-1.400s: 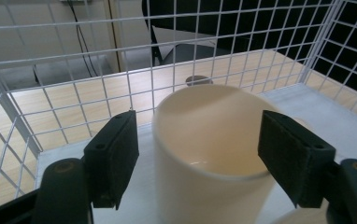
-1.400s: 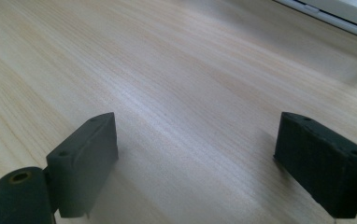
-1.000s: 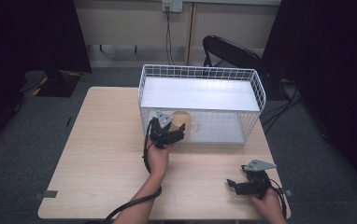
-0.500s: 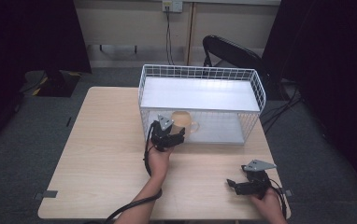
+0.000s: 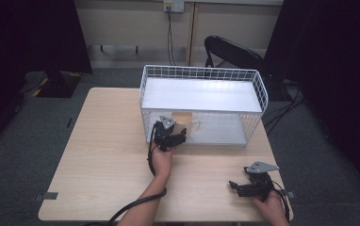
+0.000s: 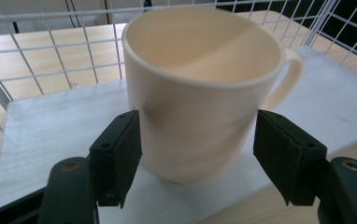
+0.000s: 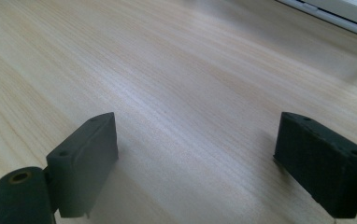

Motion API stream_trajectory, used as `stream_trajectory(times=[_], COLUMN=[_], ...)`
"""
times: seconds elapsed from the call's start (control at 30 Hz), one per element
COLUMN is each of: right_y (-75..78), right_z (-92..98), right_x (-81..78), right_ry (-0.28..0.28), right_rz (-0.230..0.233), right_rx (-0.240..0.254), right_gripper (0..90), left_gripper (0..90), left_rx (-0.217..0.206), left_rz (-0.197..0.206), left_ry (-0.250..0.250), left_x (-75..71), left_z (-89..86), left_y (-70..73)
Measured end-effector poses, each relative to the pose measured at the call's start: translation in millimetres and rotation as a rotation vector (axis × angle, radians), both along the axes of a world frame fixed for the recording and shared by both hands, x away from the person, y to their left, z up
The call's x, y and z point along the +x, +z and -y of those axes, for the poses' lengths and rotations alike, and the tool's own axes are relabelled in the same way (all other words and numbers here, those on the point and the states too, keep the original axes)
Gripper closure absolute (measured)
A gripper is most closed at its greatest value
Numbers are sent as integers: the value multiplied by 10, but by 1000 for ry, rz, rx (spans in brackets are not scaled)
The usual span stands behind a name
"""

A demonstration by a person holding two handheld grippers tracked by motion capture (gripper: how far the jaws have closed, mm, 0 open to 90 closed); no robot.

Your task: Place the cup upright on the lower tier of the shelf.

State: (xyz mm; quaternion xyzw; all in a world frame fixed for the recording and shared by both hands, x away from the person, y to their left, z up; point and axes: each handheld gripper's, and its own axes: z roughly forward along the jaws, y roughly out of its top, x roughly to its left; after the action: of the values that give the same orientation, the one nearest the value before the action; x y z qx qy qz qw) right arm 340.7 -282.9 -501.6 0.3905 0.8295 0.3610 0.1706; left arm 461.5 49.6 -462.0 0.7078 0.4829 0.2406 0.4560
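**Mug on lower shelf, grip not yet made**

Found left claw (image 6: 197, 163) spread around cream mug (image 6: 204, 88), pads beside its wall, gap visible on one side. Stood upright on wire rack's (image 5: 263, 96) lower shelf, mouth up, handle toward rack's right end. Probably mid-grasp or just released; unclear. Kept right claw (image 7: 195, 158) spread, empty, over bench (image 5: 98, 155).

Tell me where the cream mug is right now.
In the high view the cream mug stands on the lower shelf of the white wire rack, at its front left. It sits between the open jaws of the left gripper.
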Motion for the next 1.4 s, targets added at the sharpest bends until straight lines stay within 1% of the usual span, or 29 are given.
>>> stream_trajectory(times=[0.07, 0.13, 0.23, 0.3, 0.33, 0.4, 0.43, 0.47, 0.5, 0.53, 0.57, 0.63, 0.67, 0.73, 0.83, 0.9, 0.93, 0.97, 1.03, 1.07, 1.13, 1.23, 1.27, 1.4], right_y=[0, 0, 0, 0, 0, -1, -1, -1, -1, -1, -1, -1, -1, -1, -1, -1, -1, -1, -1, -1, -1, -1, -1, -1], right_z=[0, 0, 0, 1, 0, -3, -4, -3, -4, -4, -4, -4, -4, -4, -3, -3, -3, -4, -3, -3, -4, -3, -3, -3], right_x=[-3, -3, -2, 1, 3, 9, 10, 10, 10, 10, 10, 10, 10, 10, 10, 10, 10, 10, 10, 10, 9, 10, 10, 10], right_ry=[-1, -1, -1, -1, -1, -5, -4, -4, -4, -5, -4, -4, -4, -4, -4, -4, -4, -4, -4, -4, -5, -4, -4, -4], right_rz=[-1, -1, -1, 0, 1, 0, 0, 0, 0, 0, 0, 0, 0, 0, 0, 0, 0, 0, 0, 0, 0, 0, 0, 0], right_rx=[0, 0, 0, 1, 1, 1, 2, 2, 2, 2, 2, 2, 3, 3, 3, 3, 3, 3, 2, 3, 1, 2, 3, 2], right_gripper=[125, 125, 125, 125, 125, 125, 125, 125, 125, 125, 125, 125, 125, 125, 125, 125, 125, 125, 125, 125, 125, 125, 125, 125], left_gripper=[313, 294, 253, 233, 220, 194, 193, 192, 200, 208, 205, 196, 196, 192, 191, 191, 191, 190, 188, 186, 185, 181, 180, 177], left_rx=[-6, -13, 2, 5, 1, -6, -22, -21, -15, -19, -1, -4, 2, 13, 1, 8, 21, 20, 21, 24, 20, 27, 38, 58], left_rz=[-2, -5, -10, -25, -31, -46, -59, -72, -75, -77, -82, -77, -78, -74, -74, -77, -71, -72, -71, -78, -79, -76, -77, -80], left_ry=[6, 0, -28, -46, -49, -73, -84, -88, -85, -92, -108, -132, -149, -164, -178, -192, -202, -209, -221, -227, -232, -238, -242, -256], left_x=[-15, -39, -84, -99, -116, -143, -154, -168, -185, -208, -222, -260, -274, -302, -340, -363, -379, -392, -414, -420, -435, -454, -459, -488], left_z=[-12, -31, -78, -112, -132, -185, -209, -229, -244, -257, -277, -321, -342, -384, -435, -461, -481, -494, -525, -546, -600, -658, -683, -760], left_y=[-13, -14, 9, 19, 23, 33, 32, 30, 28, 25, 28, 42, 48, 63, 86, 101, 109, 112, 114, 117, 130, 145, 148, 152])
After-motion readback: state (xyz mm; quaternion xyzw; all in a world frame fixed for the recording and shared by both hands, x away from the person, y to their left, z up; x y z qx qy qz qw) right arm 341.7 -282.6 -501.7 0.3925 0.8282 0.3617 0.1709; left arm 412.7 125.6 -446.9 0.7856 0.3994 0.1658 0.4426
